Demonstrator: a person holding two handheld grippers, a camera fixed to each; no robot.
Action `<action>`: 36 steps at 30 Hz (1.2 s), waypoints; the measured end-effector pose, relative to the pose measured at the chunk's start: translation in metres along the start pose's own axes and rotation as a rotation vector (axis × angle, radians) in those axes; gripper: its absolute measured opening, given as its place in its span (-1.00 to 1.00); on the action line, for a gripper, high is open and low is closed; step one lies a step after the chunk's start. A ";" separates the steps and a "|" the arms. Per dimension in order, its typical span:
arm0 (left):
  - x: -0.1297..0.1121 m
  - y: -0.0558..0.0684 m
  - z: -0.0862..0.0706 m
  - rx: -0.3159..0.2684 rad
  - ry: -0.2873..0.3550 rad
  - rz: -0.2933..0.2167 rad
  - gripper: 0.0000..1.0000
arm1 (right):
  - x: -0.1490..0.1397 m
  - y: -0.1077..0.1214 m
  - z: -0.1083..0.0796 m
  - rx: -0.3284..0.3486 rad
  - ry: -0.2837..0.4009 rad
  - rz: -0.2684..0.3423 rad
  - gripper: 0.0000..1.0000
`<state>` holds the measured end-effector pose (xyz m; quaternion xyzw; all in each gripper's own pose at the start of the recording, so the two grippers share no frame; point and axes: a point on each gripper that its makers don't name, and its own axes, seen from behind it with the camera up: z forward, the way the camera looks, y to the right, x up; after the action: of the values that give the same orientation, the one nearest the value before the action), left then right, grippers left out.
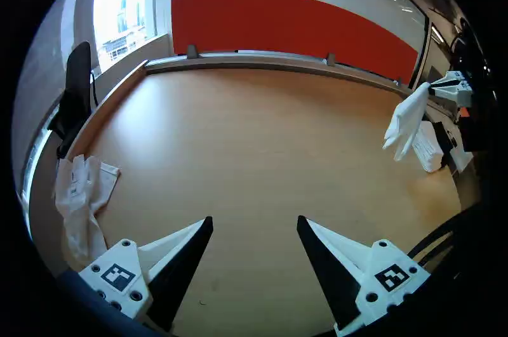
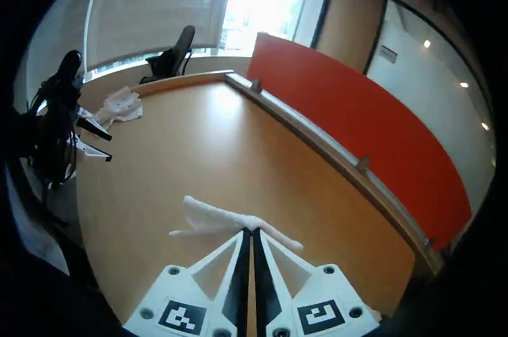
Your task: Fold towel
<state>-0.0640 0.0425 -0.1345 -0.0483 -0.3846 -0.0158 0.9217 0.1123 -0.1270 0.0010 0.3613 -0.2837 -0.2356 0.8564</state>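
Starting at the left of the left gripper view: a crumpled cloth pile (image 1: 79, 200) lies at the bench (image 1: 254, 146) edge, below a dark chair (image 1: 76, 89). Centre: the left hand-held gripper (image 1: 254, 235) has its fingers spread wide apart with nothing between them. It is held low and level over bare bench, pointing toward the red partition (image 1: 292, 26). Far right: the towel (image 1: 405, 121) hangs from the right hand-held gripper (image 1: 433, 85), with its long axis roughly vertical and its free end pointing down. A folded stack (image 1: 428, 146) sits just beside it on the bench. In the right gripper view, that gripper's fingers are pressed together on the towel. The cloth lies across the fingertips, its ends spreading left and right above the bench.
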 end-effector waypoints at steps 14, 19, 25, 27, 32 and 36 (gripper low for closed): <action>0.006 0.001 0.001 0.001 0.005 0.010 0.97 | -0.011 0.054 -0.027 -0.058 -0.013 0.041 -0.91; 0.006 0.004 0.003 0.000 0.001 0.014 0.97 | -0.023 0.076 -0.036 -0.081 -0.036 0.041 -0.91; 0.005 0.009 0.006 -0.002 -0.010 0.018 0.97 | -0.039 0.104 -0.044 -0.112 -0.055 0.056 -0.91; 0.005 0.010 0.006 -0.001 -0.013 0.021 0.97 | -0.043 0.114 -0.047 -0.124 -0.060 0.063 -0.90; 0.006 0.013 0.007 0.004 -0.018 0.031 0.97 | -0.055 0.138 -0.053 -0.152 -0.068 0.089 -0.90; 0.007 0.015 0.007 0.008 -0.020 0.036 0.97 | -0.063 0.156 -0.059 -0.174 -0.075 0.104 -0.90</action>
<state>-0.0627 0.0583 -0.1258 -0.0519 -0.3929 0.0028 0.9181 0.1357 0.0383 0.0648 0.2611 -0.3122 -0.2277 0.8846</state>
